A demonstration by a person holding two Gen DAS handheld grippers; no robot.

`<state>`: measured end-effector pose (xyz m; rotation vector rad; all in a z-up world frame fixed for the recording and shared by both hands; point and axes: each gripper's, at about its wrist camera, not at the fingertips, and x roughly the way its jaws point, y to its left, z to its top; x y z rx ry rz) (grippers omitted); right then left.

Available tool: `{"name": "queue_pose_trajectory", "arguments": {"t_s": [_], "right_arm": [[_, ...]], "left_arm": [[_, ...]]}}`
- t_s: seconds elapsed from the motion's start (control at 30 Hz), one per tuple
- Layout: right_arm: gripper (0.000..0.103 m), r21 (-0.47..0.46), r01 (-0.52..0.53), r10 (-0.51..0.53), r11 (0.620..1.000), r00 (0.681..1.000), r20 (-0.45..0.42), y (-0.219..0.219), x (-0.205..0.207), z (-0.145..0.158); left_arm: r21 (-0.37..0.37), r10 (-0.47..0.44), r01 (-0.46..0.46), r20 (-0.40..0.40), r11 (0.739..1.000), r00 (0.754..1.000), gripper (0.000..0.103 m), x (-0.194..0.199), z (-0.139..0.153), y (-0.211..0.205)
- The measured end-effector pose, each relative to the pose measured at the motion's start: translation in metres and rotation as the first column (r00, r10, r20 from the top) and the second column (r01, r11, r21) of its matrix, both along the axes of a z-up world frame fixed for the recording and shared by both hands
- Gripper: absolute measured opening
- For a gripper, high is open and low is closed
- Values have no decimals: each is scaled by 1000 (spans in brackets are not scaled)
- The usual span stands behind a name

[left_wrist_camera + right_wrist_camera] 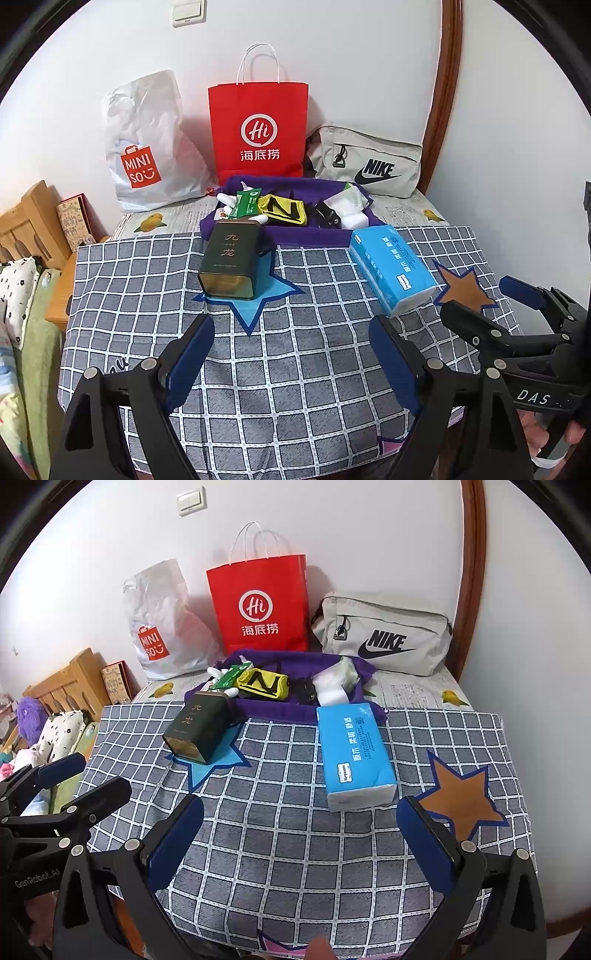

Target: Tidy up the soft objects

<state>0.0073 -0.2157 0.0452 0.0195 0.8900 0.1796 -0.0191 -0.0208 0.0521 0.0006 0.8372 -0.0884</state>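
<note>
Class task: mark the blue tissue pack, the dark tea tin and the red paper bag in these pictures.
Blue tissue pack (354,746), right wrist view, middle of its printed top face.
Dark tea tin (231,254), left wrist view, its upward side with gold characters.
Red paper bag (258,129), left wrist view, front panel at the white logo.

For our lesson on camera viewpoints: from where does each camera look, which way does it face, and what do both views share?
Left wrist: sits on the left tool, faces forward over the checked cloth toward the wall; its own open fingers and the right tool show.
Right wrist: sits on the right tool, faces the same way; its open fingers and the left tool show.
Shared: tissue pack, dark tin, red bag.
</note>
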Motion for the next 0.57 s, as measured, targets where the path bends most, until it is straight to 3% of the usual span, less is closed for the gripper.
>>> {"name": "queue_pose_trajectory", "arguments": {"t_s": [0.57], "right_arm": [[103, 5, -13, 13, 1000, 1000, -14, 2, 11, -6]], "left_arm": [[27, 25, -25, 0, 999, 1000, 85, 14, -6, 0]]}}
